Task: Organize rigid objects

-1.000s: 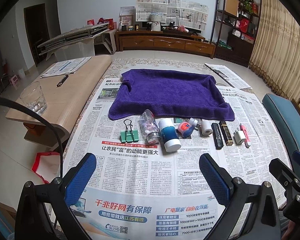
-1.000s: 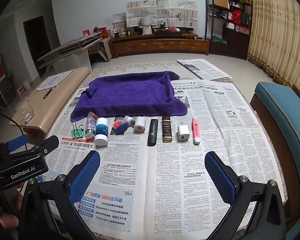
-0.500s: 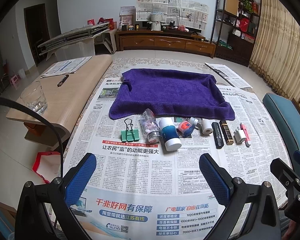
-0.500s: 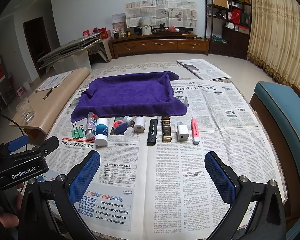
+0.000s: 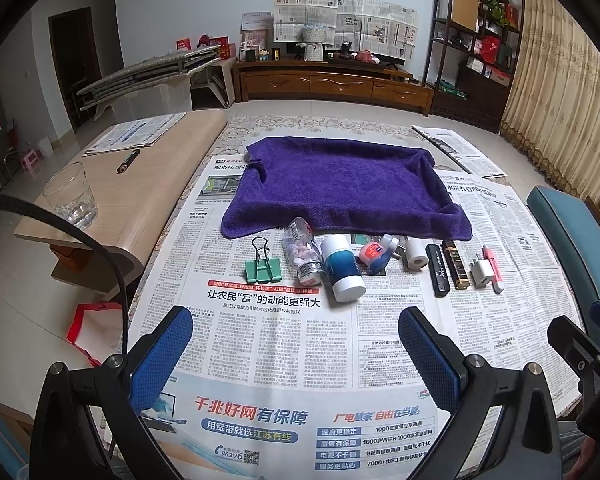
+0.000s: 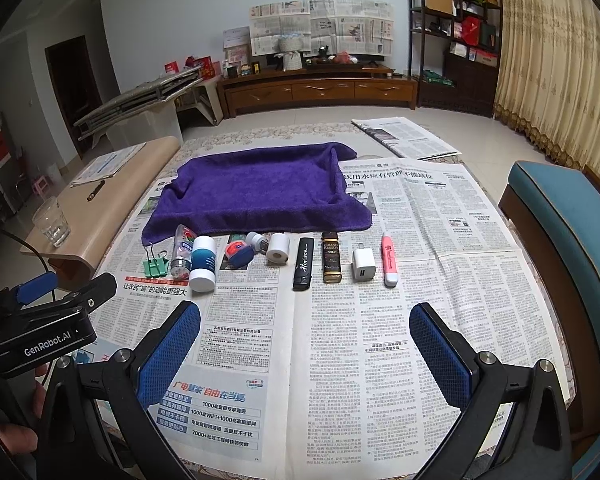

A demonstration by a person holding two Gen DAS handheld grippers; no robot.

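Observation:
A row of small objects lies on newspaper in front of a purple towel (image 5: 340, 184) (image 6: 260, 188): a green binder clip (image 5: 263, 268), a clear pill bottle (image 5: 303, 256), a blue and white bottle (image 5: 342, 268) (image 6: 203, 262), a red-blue tin (image 5: 374, 254), a white roll (image 5: 415, 254) (image 6: 278, 249), a black stick (image 6: 303, 265), a dark brown box (image 6: 331, 263), a white charger (image 6: 363, 267) and a pink highlighter (image 6: 389, 258). My left gripper (image 5: 296, 354) is open and empty, short of the bottles. My right gripper (image 6: 305, 344) is open and empty, short of the black stick.
A low wooden table (image 5: 140, 184) at the left holds a glass (image 5: 71, 196), a pen and papers. A teal seat (image 6: 568, 240) stands at the right. The left gripper body (image 6: 40, 332) shows in the right wrist view. A wooden cabinet (image 5: 332, 84) lines the far wall.
Both grippers have barely moved; the view has crept very slightly. Nothing was picked up or released.

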